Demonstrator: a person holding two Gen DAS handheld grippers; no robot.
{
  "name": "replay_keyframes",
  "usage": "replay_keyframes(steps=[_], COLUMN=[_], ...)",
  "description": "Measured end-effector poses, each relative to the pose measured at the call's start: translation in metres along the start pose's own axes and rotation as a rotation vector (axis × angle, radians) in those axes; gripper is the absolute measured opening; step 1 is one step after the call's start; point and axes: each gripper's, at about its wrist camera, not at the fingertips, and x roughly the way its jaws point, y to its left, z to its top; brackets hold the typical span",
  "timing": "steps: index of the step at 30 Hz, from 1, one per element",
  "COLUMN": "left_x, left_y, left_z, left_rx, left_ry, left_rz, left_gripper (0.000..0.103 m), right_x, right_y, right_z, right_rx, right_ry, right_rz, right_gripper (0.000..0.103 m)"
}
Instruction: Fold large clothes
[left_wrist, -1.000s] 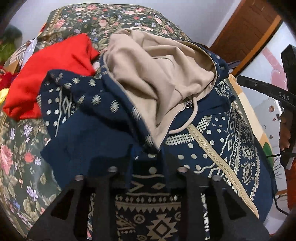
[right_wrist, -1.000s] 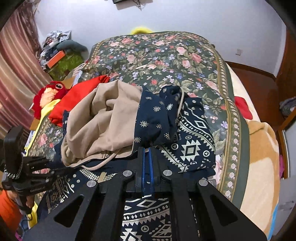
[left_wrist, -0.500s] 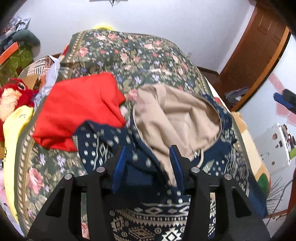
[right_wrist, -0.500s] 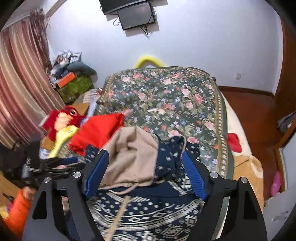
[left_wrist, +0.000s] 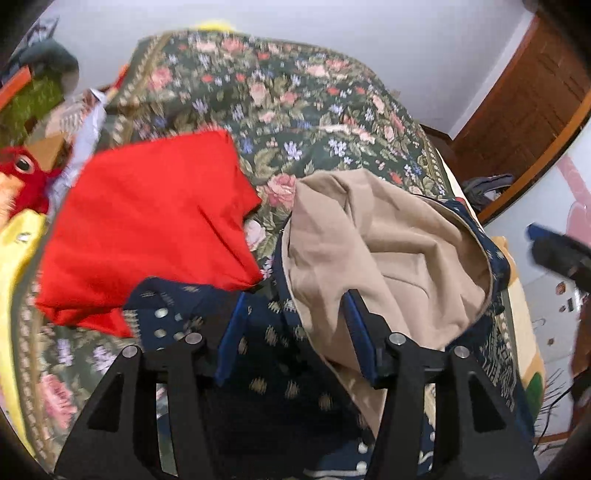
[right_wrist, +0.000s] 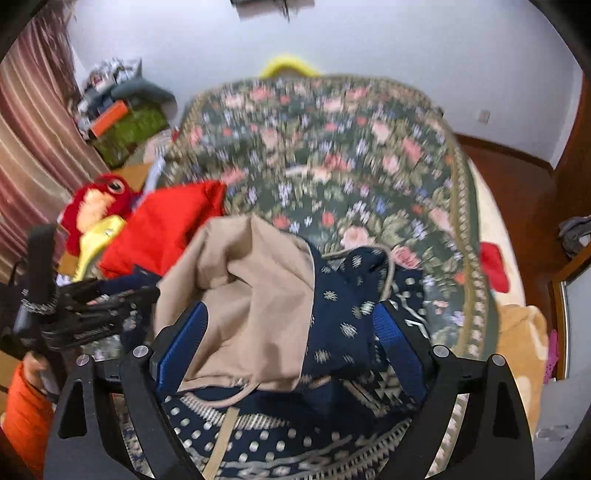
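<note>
Robe (left_wrist: 280, 373), navy with its beige lining (left_wrist: 384, 251) flopped out, sits bunched at the bed's (right_wrist: 332, 155) near end, its left edge touching a red cloth (left_wrist: 147, 229). Both grippers, left (left_wrist: 295, 328) and right (right_wrist: 291, 339), hang spread wide, pinching nothing. Plenty of bare floral bed beyond it.

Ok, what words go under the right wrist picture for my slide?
Open right gripper above a navy patterned garment with tan lining, on a floral bedspread.
</note>
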Motion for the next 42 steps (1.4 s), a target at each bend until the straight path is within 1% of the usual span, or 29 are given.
replay_keyframes(steps=[4,5,9,11,12,13,14,15,16,17,18,19,20,21,22,25,28,32,36,39,42], left_x=[0.030,0.037,0.061,0.069,0.072,0.074,0.077,0.079,0.080,0.080,0.079,0.076,0.073,0.071,0.068,0.046,0.017,-0.038,-0.079,-0.101,-0.110], left_y=[0.001,-0.001,-0.006,-0.003,0.000,0.002,0.004,0.006,0.008,0.009,0.009,0.009,0.008,0.006,0.005,-0.003,-0.016,-0.049,-0.079,-0.098,-0.107], left_z=[0.011,0.013,0.020,0.023,0.024,0.026,0.027,0.027,0.027,0.027,0.027,0.026,0.027,0.027,0.027,0.027,0.025,0.015,-0.002,-0.024,-0.045], left_rx=[-0.028,-0.023,0.010,-0.005,-0.019,-0.027,-0.042,-0.054,-0.061,-0.068,-0.074,-0.079,-0.080,-0.079,-0.077,-0.057,-0.014,0.107,0.214,0.287,0.327], left_ry=[0.045,0.051,0.059,0.049,0.042,0.040,0.040,0.038,0.036,0.038,0.038,0.034,0.037,0.043,0.046,0.021,-0.027,-0.127,-0.188,-0.218,-0.217], left_rz=[-0.069,-0.074,-0.055,-0.062,-0.069,-0.076,-0.089,-0.100,-0.115,-0.147,-0.160,-0.160,-0.163,-0.170,-0.175,-0.189,-0.182,-0.137,-0.099,-0.067,-0.049], left_gripper=[0.053,0.053,0.053,0.053,0.053,0.053,0.053,0.052,0.045,0.037,0.033,0.029,0.022,0.019,0.015,0.011,0.010,0.010,0.010,0.010,0.010], right_x=[0.040,0.050,0.078,0.090,0.094,0.099,0.104,0.109,0.113,0.115,0.116,0.113,0.109,0.105,0.097,0.075,0.041,0.000,-0.039,-0.060,-0.067], right_y=[-0.006,-0.008,-0.016,-0.021,-0.022,-0.023,-0.025,-0.027,-0.029,-0.031,-0.033,-0.034,-0.034,-0.034,-0.032,-0.025,-0.014,-0.004,0.009,0.018,0.020], right_z=[0.010,0.013,0.020,0.022,0.022,0.023,0.023,0.022,0.022,0.020,0.019,0.018,0.017,0.017,0.017,0.017,0.015,0.006,-0.013,-0.034,-0.054], right_rx=[0.018,0.025,0.045,0.066,0.072,0.079,0.086,0.096,0.106,0.118,0.130,0.136,0.136,0.133,0.126,0.092,0.046,0.013,-0.015,-0.042,-0.054], right_ry=[0.051,0.062,0.077,0.076,0.077,0.079,0.084,0.090,0.096,0.101,0.103,0.099,0.091,0.084,0.071,0.034,-0.014,-0.054,-0.067,-0.071,-0.050], right_rz=[0.002,0.003,0.006,0.011,0.013,0.015,0.016,0.014,0.014,0.022,0.033,0.040,0.046,0.047,0.045,0.052,0.054,0.074,0.097,0.087,0.082], right_gripper=[0.089,0.089,0.087,0.081,0.072,0.060,0.054,0.041,0.028,0.024,0.019,0.016,0.015,0.013,0.012,0.011,0.011,0.011,0.011,0.011,0.011])
